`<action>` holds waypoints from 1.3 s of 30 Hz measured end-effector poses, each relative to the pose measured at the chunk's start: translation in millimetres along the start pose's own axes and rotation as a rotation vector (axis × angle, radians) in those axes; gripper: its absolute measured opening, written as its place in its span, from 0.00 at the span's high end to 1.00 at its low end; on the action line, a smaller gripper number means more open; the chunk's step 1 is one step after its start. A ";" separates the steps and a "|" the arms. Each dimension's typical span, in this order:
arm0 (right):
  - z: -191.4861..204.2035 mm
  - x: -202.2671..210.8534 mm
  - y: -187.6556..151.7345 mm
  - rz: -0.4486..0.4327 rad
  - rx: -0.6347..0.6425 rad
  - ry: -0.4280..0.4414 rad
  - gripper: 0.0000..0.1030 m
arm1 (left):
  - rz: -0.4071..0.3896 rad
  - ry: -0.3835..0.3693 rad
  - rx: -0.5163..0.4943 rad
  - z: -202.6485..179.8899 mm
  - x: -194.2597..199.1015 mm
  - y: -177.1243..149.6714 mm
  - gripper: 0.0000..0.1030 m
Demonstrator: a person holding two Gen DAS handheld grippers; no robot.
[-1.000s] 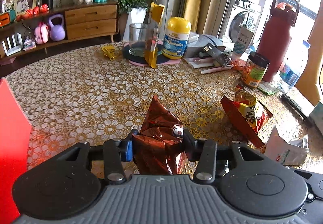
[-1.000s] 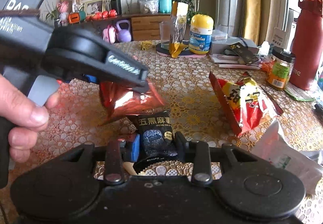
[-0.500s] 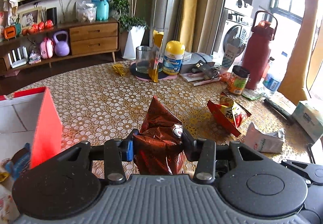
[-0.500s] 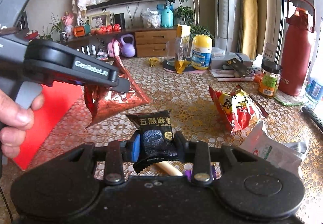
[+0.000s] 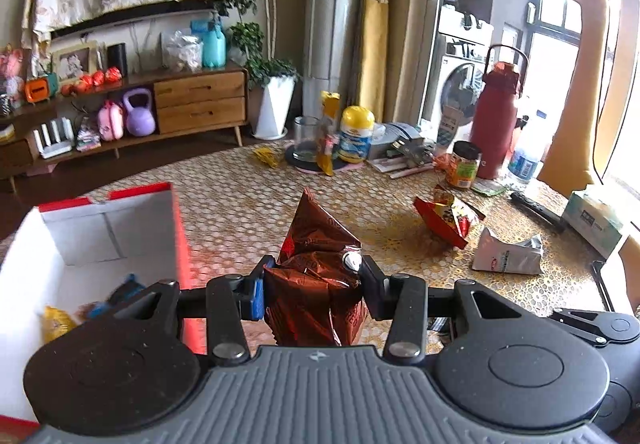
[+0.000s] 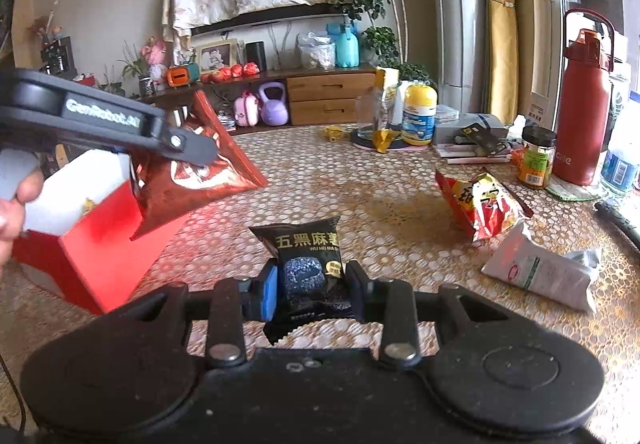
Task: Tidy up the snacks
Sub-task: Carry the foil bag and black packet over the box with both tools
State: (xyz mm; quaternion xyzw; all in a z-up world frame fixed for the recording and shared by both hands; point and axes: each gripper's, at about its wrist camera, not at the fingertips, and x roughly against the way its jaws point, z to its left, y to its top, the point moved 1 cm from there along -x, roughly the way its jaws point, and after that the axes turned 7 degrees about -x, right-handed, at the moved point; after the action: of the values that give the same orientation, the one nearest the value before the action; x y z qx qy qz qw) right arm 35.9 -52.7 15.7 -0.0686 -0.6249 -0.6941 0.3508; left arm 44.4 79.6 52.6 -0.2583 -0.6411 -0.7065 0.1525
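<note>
My left gripper (image 5: 312, 286) is shut on a shiny red-brown snack bag (image 5: 316, 268) and holds it in the air next to a red box (image 5: 60, 244) with white inner walls and a few snacks at its bottom. In the right wrist view the same bag (image 6: 192, 180) hangs from the left gripper (image 6: 192, 148) over the near corner of the box (image 6: 92, 256). My right gripper (image 6: 310, 284) is shut on a black snack packet (image 6: 308, 256) above the table. A red-yellow chip bag (image 6: 480, 204) and a white packet (image 6: 540, 272) lie on the table at right.
The table (image 5: 240, 204) has a gold lace cloth. At its far side stand a glass, a yellow-capped bottle (image 5: 356, 134), a jar (image 5: 464, 164), a red flask (image 5: 496, 116) and papers. A tissue box (image 5: 596, 220) sits at the right edge.
Both grippers rose and drew back with their bags. The left gripper moved left, so the red box's open inside came into view. The right gripper lifted the black packet off the table.
</note>
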 end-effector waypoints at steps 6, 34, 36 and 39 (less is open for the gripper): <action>16.0 14.4 -7.7 -0.007 -0.005 0.038 0.68 | -0.004 0.034 0.017 21.3 16.8 -8.7 0.57; 124.3 1.2 38.3 -0.030 0.146 0.260 0.68 | 0.093 0.215 0.048 166.4 30.1 -24.4 0.57; 135.6 -3.7 41.9 -0.027 0.161 0.278 0.68 | 0.098 0.220 0.044 174.5 26.8 -22.1 0.57; 151.9 -11.1 46.4 -0.022 0.186 0.298 0.68 | 0.111 0.219 0.028 185.9 19.4 -15.9 0.57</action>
State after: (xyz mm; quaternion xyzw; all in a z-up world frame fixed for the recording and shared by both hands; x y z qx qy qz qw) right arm 18.6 92.0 79.6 0.0744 -0.6283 -0.6395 0.4368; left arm 51.3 266.9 58.6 -0.2124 -0.6150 -0.7119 0.2642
